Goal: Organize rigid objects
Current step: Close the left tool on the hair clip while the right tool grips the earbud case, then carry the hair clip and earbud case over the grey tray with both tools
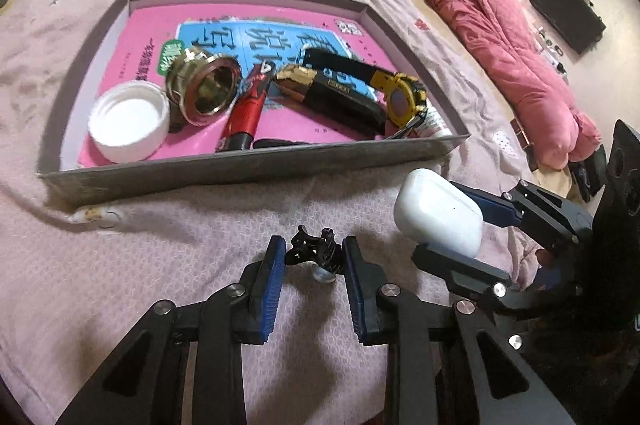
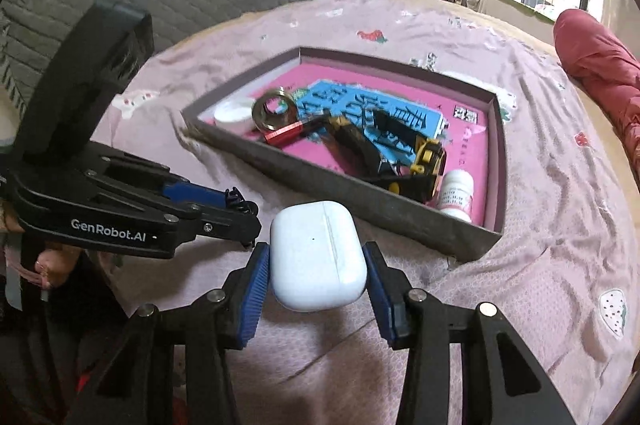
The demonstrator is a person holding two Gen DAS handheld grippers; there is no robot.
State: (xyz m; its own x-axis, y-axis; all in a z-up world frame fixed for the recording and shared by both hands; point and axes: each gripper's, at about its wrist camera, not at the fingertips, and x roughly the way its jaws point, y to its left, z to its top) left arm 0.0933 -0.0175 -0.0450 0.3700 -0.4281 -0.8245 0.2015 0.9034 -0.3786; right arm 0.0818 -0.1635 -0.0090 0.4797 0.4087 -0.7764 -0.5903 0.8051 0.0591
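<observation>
Landmark: the shallow grey box lid (image 1: pixel 248 165) lies on the bed (image 1: pixel 120 285), open side up, so small hard things can be dropped in from above and its low walls keep them from rolling off the soft sheet.
Already in the box lid: white screw cap (image 1: pixel 128 123), brass fitting (image 1: pixel 204 85), red marker (image 1: pixel 246 115), yellow wristwatch (image 1: pixel 402 97) and a small white bottle (image 2: pixel 456 195), all loose on a pink book cover; these look sorted.
Left hand-held gripper (image 1: pixel 314 257): clenched on a small black clip-like piece (image 1: pixel 316 251) between its blue pads, held just short of the near wall of the box lid; exactly what the piece is I cannot tell.
Right hand-held gripper (image 2: pixel 318 261): grasping the white earbud case (image 2: pixel 318 255) across its sides, pads pressing on both flanks, so the smooth shell sits squarely and should not twist out.
Earbud case location: clear of the bed, just outside the near wall of the box lid, beside its near corner.
Step in hand: judged as carrying both pieces toward the box lid.
Risk: the glossy case may slip.
</observation>
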